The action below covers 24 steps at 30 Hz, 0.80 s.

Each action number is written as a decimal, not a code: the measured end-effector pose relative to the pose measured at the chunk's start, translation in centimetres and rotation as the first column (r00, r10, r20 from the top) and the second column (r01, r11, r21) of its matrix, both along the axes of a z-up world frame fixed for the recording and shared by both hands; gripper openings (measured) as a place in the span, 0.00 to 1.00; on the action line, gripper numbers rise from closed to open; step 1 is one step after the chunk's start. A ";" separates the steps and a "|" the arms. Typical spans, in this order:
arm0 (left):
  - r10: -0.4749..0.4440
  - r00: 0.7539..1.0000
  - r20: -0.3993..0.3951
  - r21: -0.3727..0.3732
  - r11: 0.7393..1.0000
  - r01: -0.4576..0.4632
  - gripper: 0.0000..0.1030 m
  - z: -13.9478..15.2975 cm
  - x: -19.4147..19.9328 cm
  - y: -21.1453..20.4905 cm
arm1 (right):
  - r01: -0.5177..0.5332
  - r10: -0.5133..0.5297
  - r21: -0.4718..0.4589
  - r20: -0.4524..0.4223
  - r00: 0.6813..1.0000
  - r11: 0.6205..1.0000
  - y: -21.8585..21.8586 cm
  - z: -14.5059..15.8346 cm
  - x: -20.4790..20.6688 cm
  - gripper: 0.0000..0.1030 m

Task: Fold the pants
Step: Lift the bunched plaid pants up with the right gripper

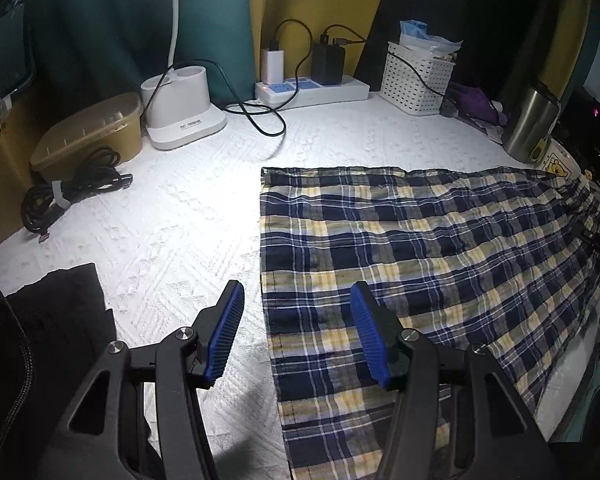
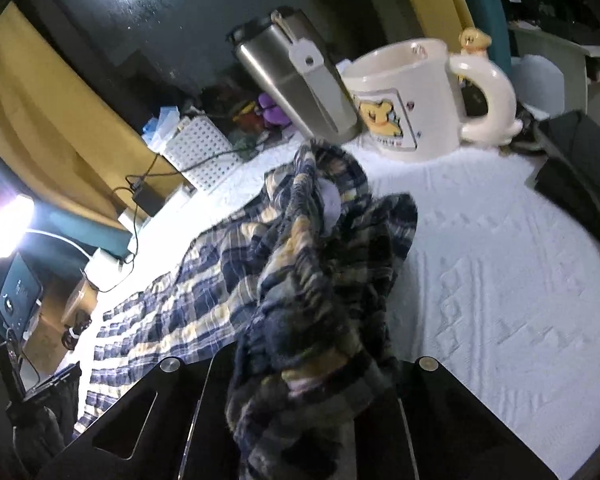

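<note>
Right gripper (image 2: 312, 392): your jaws are clamped on a bunched end of the plaid pants (image 2: 308, 264), lifting it off the white cover (image 2: 500, 280).
Left gripper (image 1: 295, 332): yours hangs parted and empty over the pants' near left edge.
Pants: spread flat on the cover's right half.
Behind them: cartoon mug (image 2: 412, 96), steel tumbler (image 2: 300, 80).

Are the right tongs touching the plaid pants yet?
Touching. The right wrist view shows the plaid pants bunched and lifted straight out of the closed right tongs, whose pads are buried in the cloth.
</note>
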<state>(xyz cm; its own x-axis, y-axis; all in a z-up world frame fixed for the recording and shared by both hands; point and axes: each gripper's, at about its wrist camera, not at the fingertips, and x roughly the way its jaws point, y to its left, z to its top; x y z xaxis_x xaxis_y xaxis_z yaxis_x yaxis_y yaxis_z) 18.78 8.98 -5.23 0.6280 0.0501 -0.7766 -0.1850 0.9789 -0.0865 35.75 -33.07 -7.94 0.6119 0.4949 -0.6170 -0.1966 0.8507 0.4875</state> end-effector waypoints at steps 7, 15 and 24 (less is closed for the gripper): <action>-0.007 1.000 0.027 -0.004 1.000 0.007 0.53 0.9 -0.2 -0.3 | -0.010 0.009 0.008 0.029 1.000 1.000 -0.4 1.2 -0.9 0.10; -0.014 0.997 0.072 -0.002 1.000 0.014 0.54 1.8 -0.1 -0.5 | -0.014 0.016 -0.025 0.074 0.997 1.000 0.9 3.3 -2.1 0.10; 0.007 0.994 0.113 0.000 1.000 -0.007 0.55 2.4 -0.8 1.1 | -0.030 0.038 -0.074 0.115 0.993 0.997 3.7 5.8 -3.1 0.10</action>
